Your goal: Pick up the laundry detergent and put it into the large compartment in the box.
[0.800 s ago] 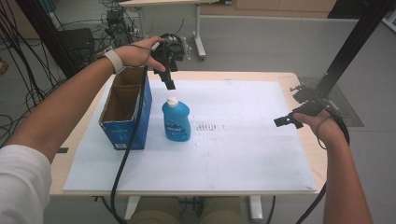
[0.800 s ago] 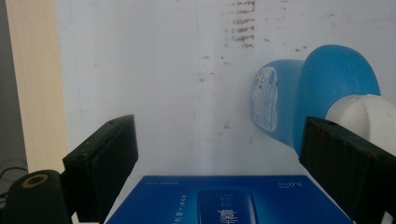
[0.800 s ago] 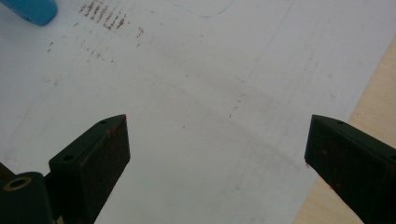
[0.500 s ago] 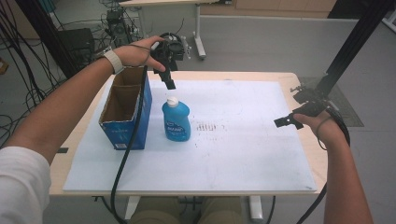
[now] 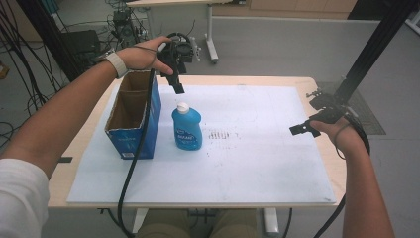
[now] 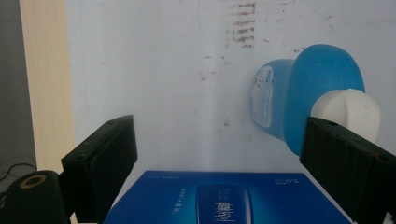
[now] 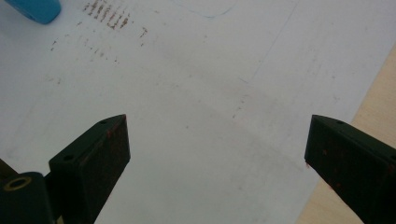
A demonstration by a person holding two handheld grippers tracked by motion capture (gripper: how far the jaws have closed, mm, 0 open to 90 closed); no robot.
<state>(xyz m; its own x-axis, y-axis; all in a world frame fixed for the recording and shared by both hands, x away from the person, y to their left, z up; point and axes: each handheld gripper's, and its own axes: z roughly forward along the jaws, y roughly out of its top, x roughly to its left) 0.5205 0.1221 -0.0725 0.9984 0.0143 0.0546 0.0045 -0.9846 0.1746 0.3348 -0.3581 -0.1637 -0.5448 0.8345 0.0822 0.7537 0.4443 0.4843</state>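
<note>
A blue bottle [image 5: 187, 129] with a white cap stands upright on the white sheet [image 5: 257, 158], just right of an open blue cardboard box [image 5: 132, 116]. My left gripper [image 5: 177, 85] hangs above and behind the bottle, pointing down, open with nothing between its jaws. In the left gripper view the bottle [image 6: 308, 93] lies up and to the right and the box [image 6: 224, 198] below. My right gripper [image 5: 301, 130] hovers open over the sheet's right edge; the right gripper view looks down on the bare sheet [image 7: 196, 116], with a bit of the bottle [image 7: 32, 9] at the top left.
Brown smudges [image 5: 222, 134] mark the sheet right of the bottle. The wooden table [image 5: 81, 148] shows around the sheet. A black frame post [image 5: 376, 44] rises at the right. Cables and equipment [image 5: 124, 22] stand on the floor behind the table.
</note>
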